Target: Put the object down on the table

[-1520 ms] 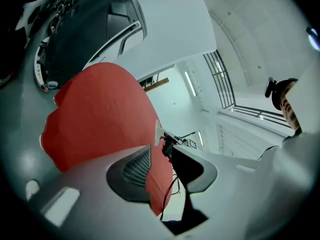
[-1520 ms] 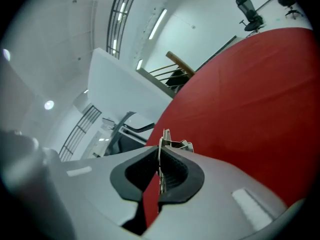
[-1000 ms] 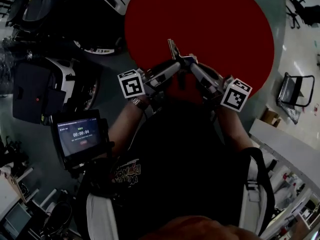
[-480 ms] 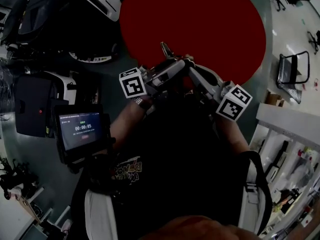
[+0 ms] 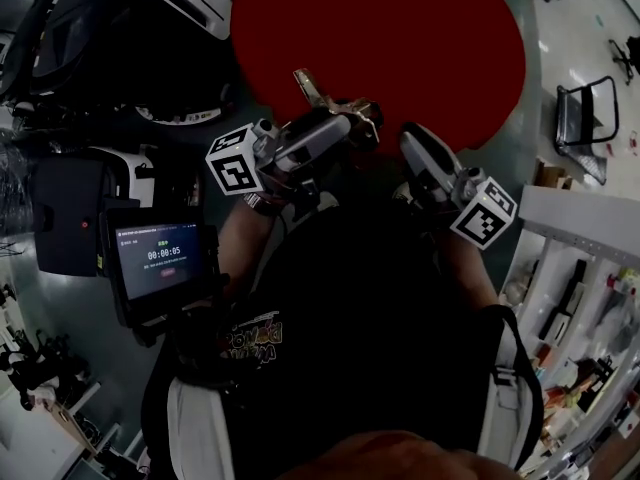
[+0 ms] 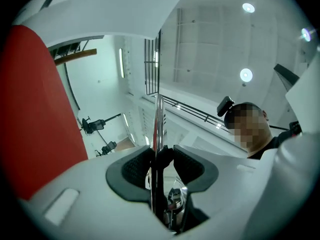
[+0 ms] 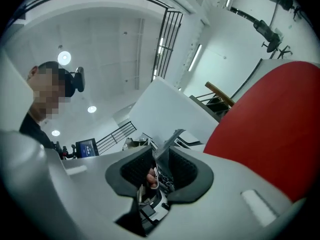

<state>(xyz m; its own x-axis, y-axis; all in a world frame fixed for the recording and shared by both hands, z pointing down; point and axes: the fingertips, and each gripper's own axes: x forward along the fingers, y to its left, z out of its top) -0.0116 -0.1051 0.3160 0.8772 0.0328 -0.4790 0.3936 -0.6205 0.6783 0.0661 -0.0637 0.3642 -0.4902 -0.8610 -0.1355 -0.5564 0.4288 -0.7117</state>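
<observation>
Desk (image 5: pixel 400 28), red and round, lies ahead of both my claws. Next a lit screen (image 5: pixel 158 258) showing a timer, well off to the left of my left claw (image 5: pixel 348 120) and back toward me. Marker cubes sit at the rear of each claw: left cube (image 5: pixel 235 161), right cube (image 5: pixel 483 211). Left claw is clamped on the metal object (image 5: pixel 318 90). Its pads (image 6: pixel 137 166) squeeze the thin shiny shaft, which sticks out past the tips and shows against the desk's near edge in the head view. Right claw (image 5: pixel 410 136) is just right of the left one, apart from the object there. Its jaws have just been opening and stand slightly apart. Thin grey sliver (image 7: pixel 170 139) shows in the gap, can't tell what.
</observation>
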